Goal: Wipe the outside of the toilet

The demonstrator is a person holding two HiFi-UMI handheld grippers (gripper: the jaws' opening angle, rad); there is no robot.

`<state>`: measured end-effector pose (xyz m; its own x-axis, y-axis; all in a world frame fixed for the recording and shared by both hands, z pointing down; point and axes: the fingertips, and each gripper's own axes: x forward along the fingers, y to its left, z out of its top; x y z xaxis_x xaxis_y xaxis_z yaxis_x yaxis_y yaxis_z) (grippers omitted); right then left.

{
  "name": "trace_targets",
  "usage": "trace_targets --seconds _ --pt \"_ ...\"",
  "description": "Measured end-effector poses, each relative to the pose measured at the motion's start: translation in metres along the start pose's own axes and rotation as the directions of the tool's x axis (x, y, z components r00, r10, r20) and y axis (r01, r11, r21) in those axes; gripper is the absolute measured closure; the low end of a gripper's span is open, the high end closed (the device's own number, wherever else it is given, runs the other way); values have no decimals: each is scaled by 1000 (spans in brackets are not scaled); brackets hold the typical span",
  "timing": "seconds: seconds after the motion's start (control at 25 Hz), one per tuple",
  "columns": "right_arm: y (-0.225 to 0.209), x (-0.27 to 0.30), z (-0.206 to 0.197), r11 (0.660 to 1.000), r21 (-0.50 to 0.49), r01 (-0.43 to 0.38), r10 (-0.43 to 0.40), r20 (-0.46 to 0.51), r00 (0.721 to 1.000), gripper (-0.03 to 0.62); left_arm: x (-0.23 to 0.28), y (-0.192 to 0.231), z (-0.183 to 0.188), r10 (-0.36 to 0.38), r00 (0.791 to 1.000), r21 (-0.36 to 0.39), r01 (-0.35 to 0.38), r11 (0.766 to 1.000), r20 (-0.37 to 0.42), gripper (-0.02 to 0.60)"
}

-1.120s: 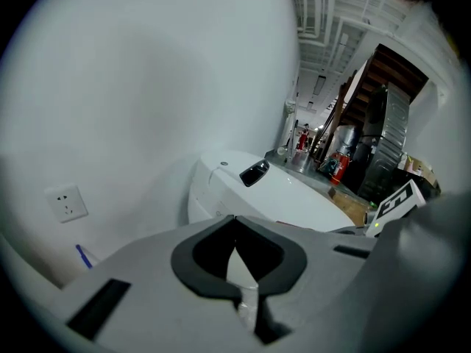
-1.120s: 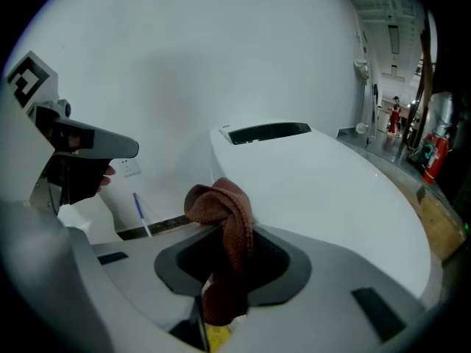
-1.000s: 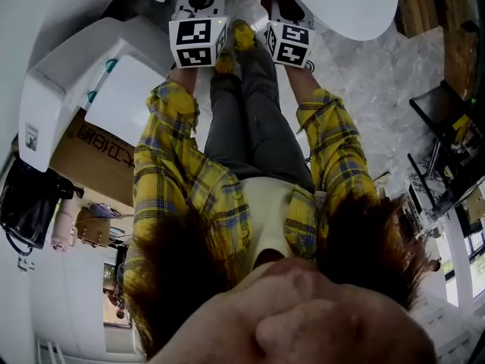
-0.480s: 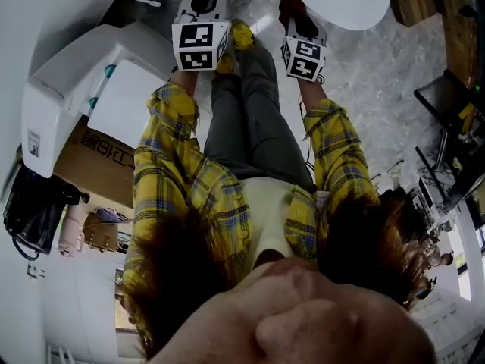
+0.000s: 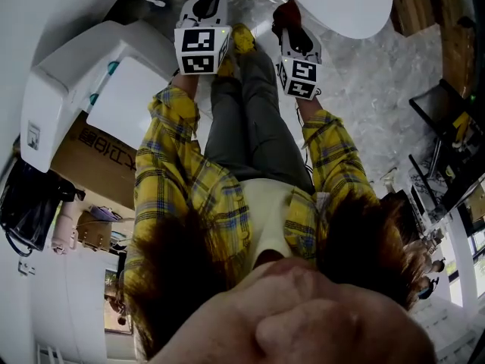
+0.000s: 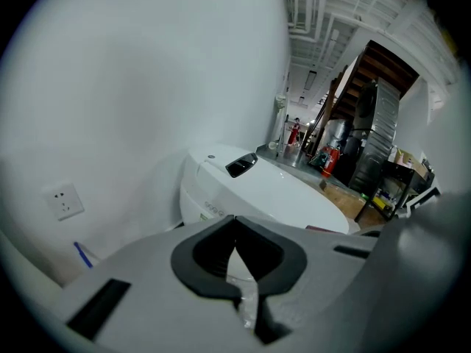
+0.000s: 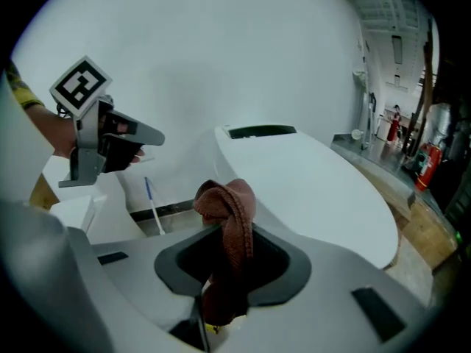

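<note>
right gripper (image 7: 228,235) is clamped on a bunched brown cloth (image 7: 224,201): soft, light and floppy, so a mid-wad pinch suits it. left gripper (image 6: 234,223) is closed on nothing. toilet (image 7: 316,190) sits centre-right in the right gripper view, likely hard, slick and fixed, so no grip needed. print on the cardboard box (image 5: 87,146) at the head view's left isn't readable.

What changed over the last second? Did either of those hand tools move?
The right hand-held gripper, shut on a brown cloth, drew back toward the person, lower in the head view, beside the toilet. The left hand-held gripper barely shifted and is shut on nothing. The toilet stayed put; nothing was picked up or let go.
</note>
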<state>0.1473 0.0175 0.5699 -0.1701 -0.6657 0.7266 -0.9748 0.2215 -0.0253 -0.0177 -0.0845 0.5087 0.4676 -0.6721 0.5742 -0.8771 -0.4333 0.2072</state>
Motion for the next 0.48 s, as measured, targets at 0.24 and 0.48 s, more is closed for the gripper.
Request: trace_targets --seconds 0.24,0.48 --pt "53 28 39 990 -52 -130 133 60 989 477 -8 31 -1 81 996 -54 -80 995 23 574" --pt "85 72 87 975 -84 -203 211 102 972 477 -7 57 -8 133 991 -60 -133 989 -2 574"
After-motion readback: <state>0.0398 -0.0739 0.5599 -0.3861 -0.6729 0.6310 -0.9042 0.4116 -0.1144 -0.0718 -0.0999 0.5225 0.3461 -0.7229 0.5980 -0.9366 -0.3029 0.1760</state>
